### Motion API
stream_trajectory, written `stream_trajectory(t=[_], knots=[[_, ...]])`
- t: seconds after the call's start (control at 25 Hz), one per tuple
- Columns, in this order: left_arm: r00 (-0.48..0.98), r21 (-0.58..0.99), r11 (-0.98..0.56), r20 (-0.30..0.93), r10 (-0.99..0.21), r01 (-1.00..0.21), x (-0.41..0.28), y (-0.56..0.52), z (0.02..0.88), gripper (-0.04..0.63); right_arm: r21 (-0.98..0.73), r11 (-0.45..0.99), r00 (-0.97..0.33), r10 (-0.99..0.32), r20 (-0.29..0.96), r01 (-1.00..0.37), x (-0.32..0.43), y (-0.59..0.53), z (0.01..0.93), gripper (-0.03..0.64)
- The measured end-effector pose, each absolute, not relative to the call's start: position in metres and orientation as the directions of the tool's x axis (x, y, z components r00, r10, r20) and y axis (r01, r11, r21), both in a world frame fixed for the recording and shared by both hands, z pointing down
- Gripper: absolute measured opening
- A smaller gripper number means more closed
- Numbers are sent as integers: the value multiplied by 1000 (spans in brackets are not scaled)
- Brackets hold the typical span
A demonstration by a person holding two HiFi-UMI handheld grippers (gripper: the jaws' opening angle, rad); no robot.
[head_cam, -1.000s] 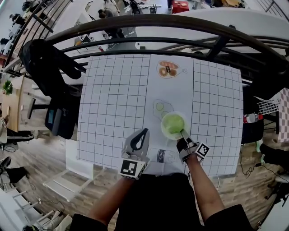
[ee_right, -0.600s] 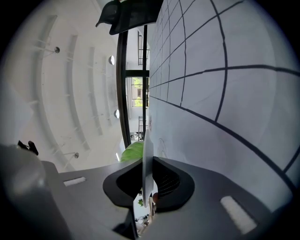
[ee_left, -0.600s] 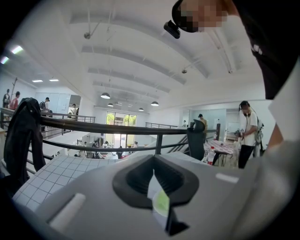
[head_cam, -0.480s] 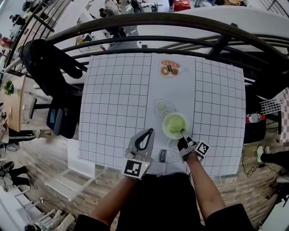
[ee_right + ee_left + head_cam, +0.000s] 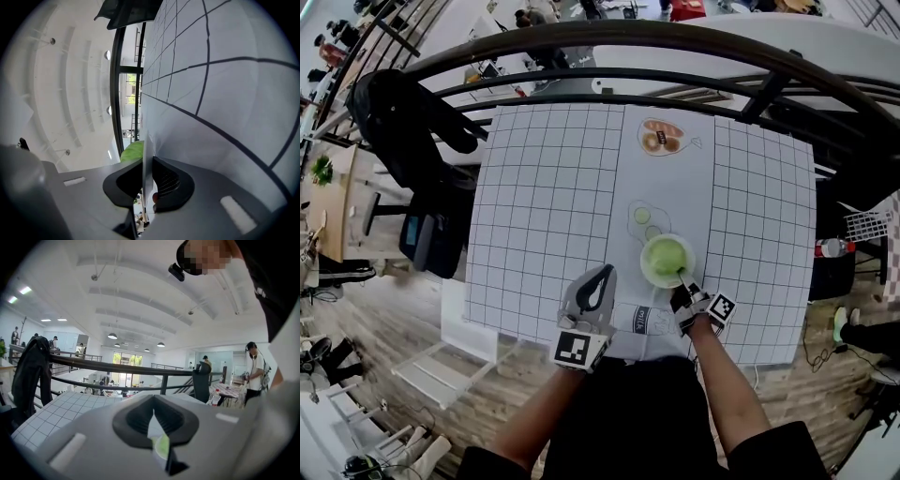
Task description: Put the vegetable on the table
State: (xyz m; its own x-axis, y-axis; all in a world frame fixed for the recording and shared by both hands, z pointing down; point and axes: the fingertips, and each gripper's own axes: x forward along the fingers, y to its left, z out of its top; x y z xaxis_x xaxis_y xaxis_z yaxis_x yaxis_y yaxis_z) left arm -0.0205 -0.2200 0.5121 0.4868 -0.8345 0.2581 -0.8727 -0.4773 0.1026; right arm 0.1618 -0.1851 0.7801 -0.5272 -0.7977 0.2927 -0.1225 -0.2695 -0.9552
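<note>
A white plate (image 5: 649,273) carrying a green leafy vegetable (image 5: 666,255) sits on the pale middle strip of the gridded table (image 5: 544,206), near its front edge. My right gripper (image 5: 682,279) is shut on the plate's near rim. In the right gripper view the thin white plate edge (image 5: 144,154) runs between the jaws, and the green vegetable (image 5: 132,151) shows just beyond. My left gripper (image 5: 602,273) hovers to the left of the plate, shut, with nothing in it. In the left gripper view the left gripper (image 5: 153,414) has its tips touching.
Printed pictures lie on the middle strip: cucumber slices (image 5: 642,217) behind the plate, baked goods (image 5: 660,138) at the far end, a milk label (image 5: 639,320) by the front edge. A dark curved railing (image 5: 609,42) runs behind the table. A black jacket (image 5: 398,122) hangs at the left.
The head view has shifted a little. My left gripper has drifted slightly to the right. The right gripper keeps its hold on the plate's rim.
</note>
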Motion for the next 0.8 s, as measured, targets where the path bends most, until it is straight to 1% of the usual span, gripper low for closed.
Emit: stream_trajectory(t=[0.12, 0.32, 0.52, 0.8], knots=[[477, 92, -470, 262, -839, -878, -26, -219, 510, 9, -948, -289, -530, -787, 314, -132, 161, -180, 783, 32], [498, 123, -483, 198, -844, -867, -26, -215, 506, 9, -941, -318, -531, -781, 329, -115, 159, -173, 788, 32], [495, 127, -479, 221, -840, -869, -27, -207, 505, 9, -935, -343, -508, -791, 341, -93, 160, -171, 790, 32], [499, 123, -484, 198, -843, -866, -31, -195, 506, 9, -945, -312, -486, -814, 319, -98, 157, -176, 786, 31]])
